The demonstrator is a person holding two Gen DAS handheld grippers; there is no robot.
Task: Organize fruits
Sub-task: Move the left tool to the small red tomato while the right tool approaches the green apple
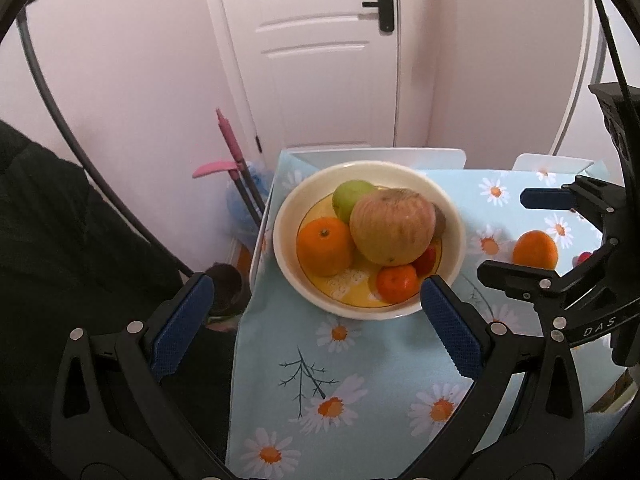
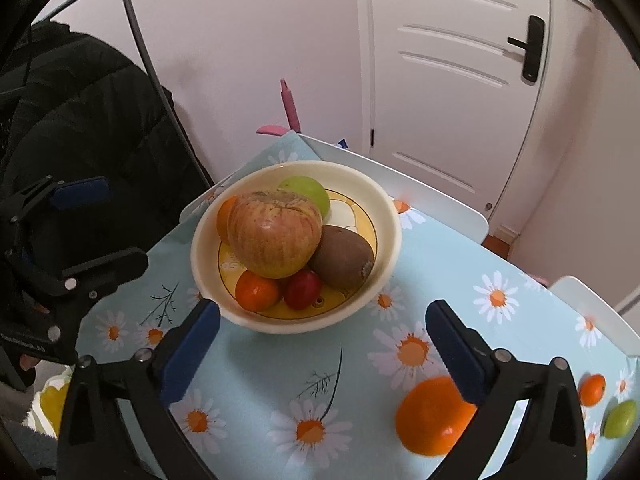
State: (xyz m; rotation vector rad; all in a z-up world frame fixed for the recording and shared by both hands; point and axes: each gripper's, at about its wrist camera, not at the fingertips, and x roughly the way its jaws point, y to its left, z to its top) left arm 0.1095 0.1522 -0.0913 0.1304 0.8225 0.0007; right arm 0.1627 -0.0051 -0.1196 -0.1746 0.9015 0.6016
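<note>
I see a pink-walled room with a white door behind a desk under a blue daisy-print cloth. My left tool points steeply down at the near rim of the bowl, its blue pads spread wide with nothing between them; the left pad hangs past the desk's edge, the right pad just at the bowl's near rim. My right tool is tilted down the same way, jaws wide and empty, framing bare cloth just short of the bowl. The cream bowl holds a big apple on top, an orange at its left, a green fruit behind, a small mandarin and a red fruit in front, and a brown kiwi at the right. Loose on the cloth, another orange lies just under the right tool's right finger, partly hidden by it; further right sit a small mandarin and a small green fruit. A dark jacket hangs at the left of the desk, and a pink-handled broom leans by the wall.
</note>
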